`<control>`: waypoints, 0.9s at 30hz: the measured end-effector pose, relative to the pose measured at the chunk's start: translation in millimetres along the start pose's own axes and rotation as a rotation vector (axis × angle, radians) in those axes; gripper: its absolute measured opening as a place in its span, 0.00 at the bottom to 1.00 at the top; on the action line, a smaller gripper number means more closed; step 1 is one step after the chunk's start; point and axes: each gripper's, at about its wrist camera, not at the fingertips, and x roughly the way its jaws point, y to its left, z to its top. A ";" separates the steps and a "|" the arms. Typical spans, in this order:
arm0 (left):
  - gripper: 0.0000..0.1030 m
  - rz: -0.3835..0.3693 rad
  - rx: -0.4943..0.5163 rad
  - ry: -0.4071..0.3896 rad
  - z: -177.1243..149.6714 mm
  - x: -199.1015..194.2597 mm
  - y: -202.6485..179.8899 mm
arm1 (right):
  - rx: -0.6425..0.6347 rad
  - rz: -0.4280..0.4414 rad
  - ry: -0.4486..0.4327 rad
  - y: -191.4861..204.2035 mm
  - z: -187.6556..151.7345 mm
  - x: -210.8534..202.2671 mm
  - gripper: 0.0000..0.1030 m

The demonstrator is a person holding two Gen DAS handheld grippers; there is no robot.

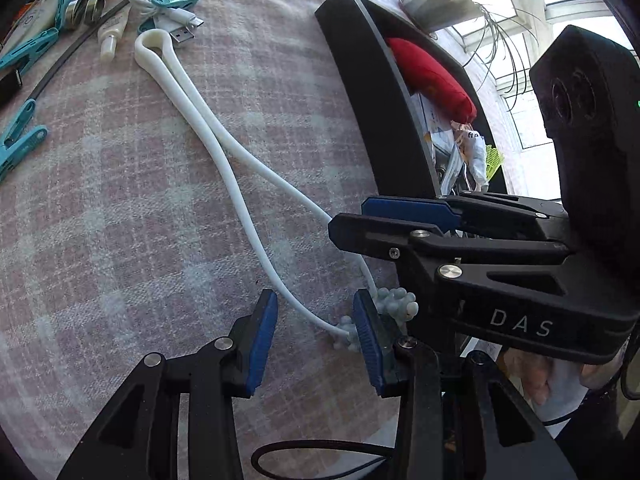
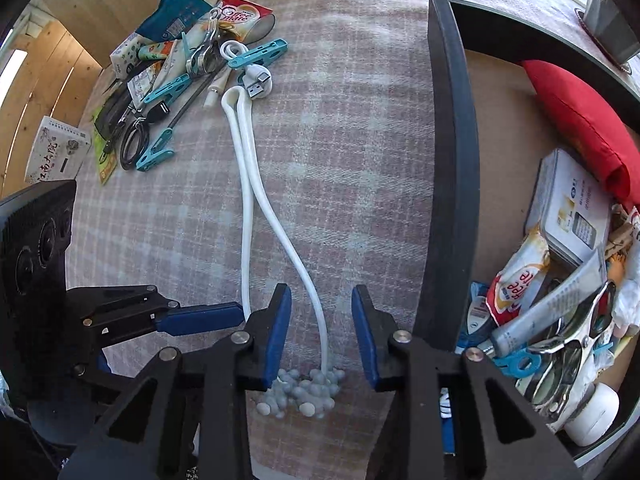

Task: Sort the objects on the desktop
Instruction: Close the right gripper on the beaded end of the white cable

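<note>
On the counter: a pink plaid cloth (image 2: 352, 128) covers it; a long white looped cord (image 2: 250, 184) lies stretched across the middle, its knobbly grey-white beaded end (image 2: 304, 392) nearest the cameras.
Right gripper (image 2: 321, 336): fingers partly open, straddling one cord strand just above the beaded end; pads clear of it, nothing held.
Left gripper (image 1: 316, 344): fingers partly open, empty; the cord's end lies against the inner side of one blue pad (image 1: 370, 344), whether touching I cannot tell.
Black tray (image 2: 452, 184): just beside the cord; holds a red cushion (image 2: 576, 120), tubes and packets.
Far corner: a clutter pile (image 2: 176, 80) of teal pegs, cables, packets.
</note>
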 end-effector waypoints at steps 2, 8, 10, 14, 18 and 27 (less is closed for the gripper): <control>0.36 -0.008 -0.001 0.003 0.6 1.9 0.1 | -0.003 -0.008 0.015 -0.2 -0.2 5.8 0.30; 0.36 -0.048 -0.014 -0.009 5.3 3.0 0.6 | -0.018 0.002 0.028 3.3 -3.5 8.9 0.22; 0.37 -0.056 -0.015 -0.007 4.7 3.5 1.2 | -0.002 0.021 0.034 4.9 -6.5 11.1 0.21; 0.37 -0.079 -0.024 -0.009 3.0 3.9 1.2 | 0.045 0.092 0.041 5.3 -12.8 15.5 0.14; 0.37 -0.079 -0.015 -0.023 2.3 -0.9 -2.4 | 0.047 0.095 0.014 11.1 -16.9 8.7 0.11; 0.35 -0.076 0.059 -0.062 8.4 -20.1 -30.8 | 0.063 0.142 -0.061 13.1 -6.7 -20.5 0.09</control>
